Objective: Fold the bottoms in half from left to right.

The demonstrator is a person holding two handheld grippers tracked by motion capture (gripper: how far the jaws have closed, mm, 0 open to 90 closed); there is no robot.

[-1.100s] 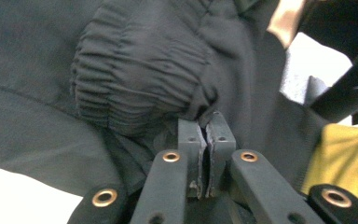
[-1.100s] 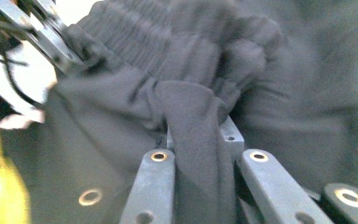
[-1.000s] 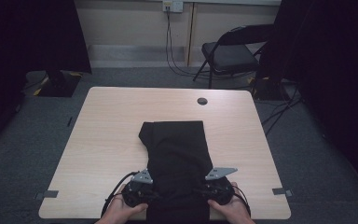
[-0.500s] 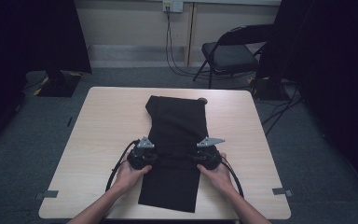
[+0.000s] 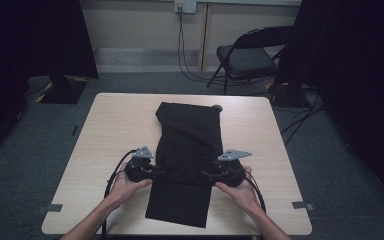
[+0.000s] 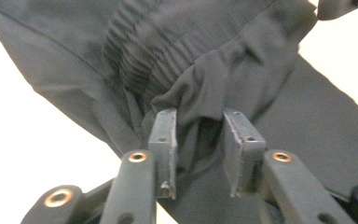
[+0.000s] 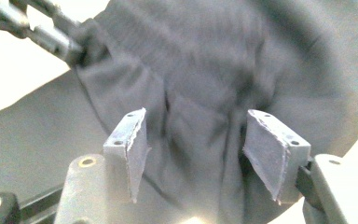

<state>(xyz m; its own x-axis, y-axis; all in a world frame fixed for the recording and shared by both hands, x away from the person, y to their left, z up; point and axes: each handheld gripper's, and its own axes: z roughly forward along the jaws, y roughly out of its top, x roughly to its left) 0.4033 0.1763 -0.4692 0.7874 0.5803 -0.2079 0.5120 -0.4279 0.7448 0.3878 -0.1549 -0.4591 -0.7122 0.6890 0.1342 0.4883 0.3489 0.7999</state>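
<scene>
Lying lengthwise down the middle of the table point(image 5: 105, 130), a black garment point(image 5: 187, 135) that looks like a pair of trousers is folded over on itself, its far end near the table's far edge and its near end close to the person's edge. A gathered waistband point(image 6: 154, 60) sits bunched across it about two thirds of the way toward the person.

The left gripper point(image 5: 161, 173) and the right gripper point(image 5: 206, 175) face each other from either side of that bunched band, each held in a hand point(image 5: 125, 184). The left jaws have just been opening: they now stand a narrow way apart with a fold of cloth rising between them, the pads point(image 6: 164, 140) beside it but not pinching it. The right gripper's jaws have also just been opening and stand wider, the pads point(image 7: 130, 144) well clear of the cloth that lies between and beyond them. The left gripper's tip shows at the upper left of the right gripper view, touching the edge of the fabric.

A small dark round spot point(image 5: 217, 107) sits on the tabletop at the garment's far right corner. The tabletop is pale wood-look laminate. Around it lies grey carpet point(image 5: 40, 150); a black folding chair point(image 5: 245, 57) stands behind the table, cables point(image 5: 182, 50) hang from a wall socket, and dark curtains point(image 5: 30, 40) close off both sides.
</scene>
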